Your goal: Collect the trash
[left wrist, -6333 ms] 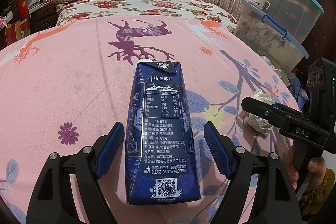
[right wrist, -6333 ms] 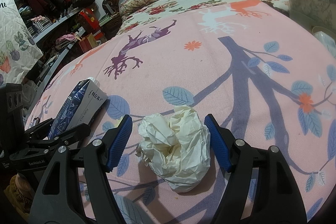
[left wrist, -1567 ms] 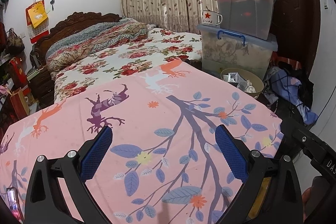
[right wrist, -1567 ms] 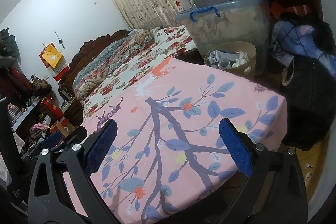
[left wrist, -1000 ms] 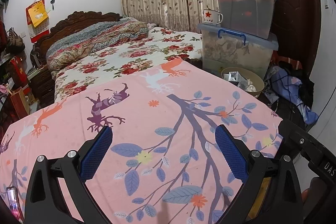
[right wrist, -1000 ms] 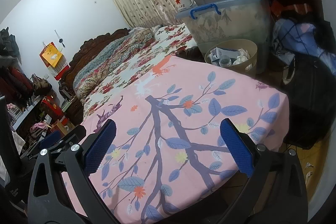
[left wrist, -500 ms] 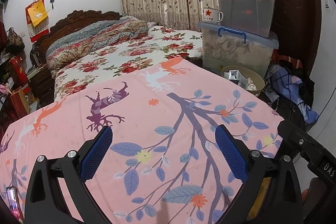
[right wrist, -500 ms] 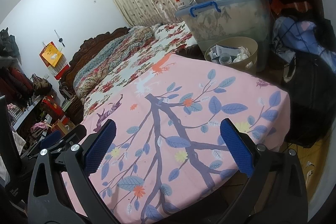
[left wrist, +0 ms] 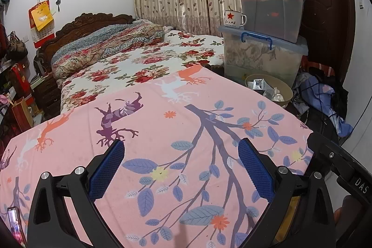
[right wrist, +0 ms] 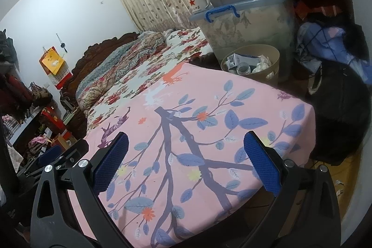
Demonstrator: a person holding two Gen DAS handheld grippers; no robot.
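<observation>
Hovering over pink desk [left wrist: 176, 131] w/ nothing on it, left gripper [left wrist: 181, 166] & right gripper [right wrist: 186, 159] both have fingers wide & empty; trash sits in bin [right wrist: 275, 57] beyond desk's far corner, so job looks approx done.

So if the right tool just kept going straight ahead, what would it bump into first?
Probably the pink tree-print cloth. The open right tool looks along and slightly down onto it, with nothing between the fingers. The tan waste bin sits further right, beyond the edge. Depth is uncertain.

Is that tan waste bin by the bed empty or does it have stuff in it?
Partly full. The tan waste bin holds a carton, a clear jar and crumpled paper, all below its rim.
</observation>
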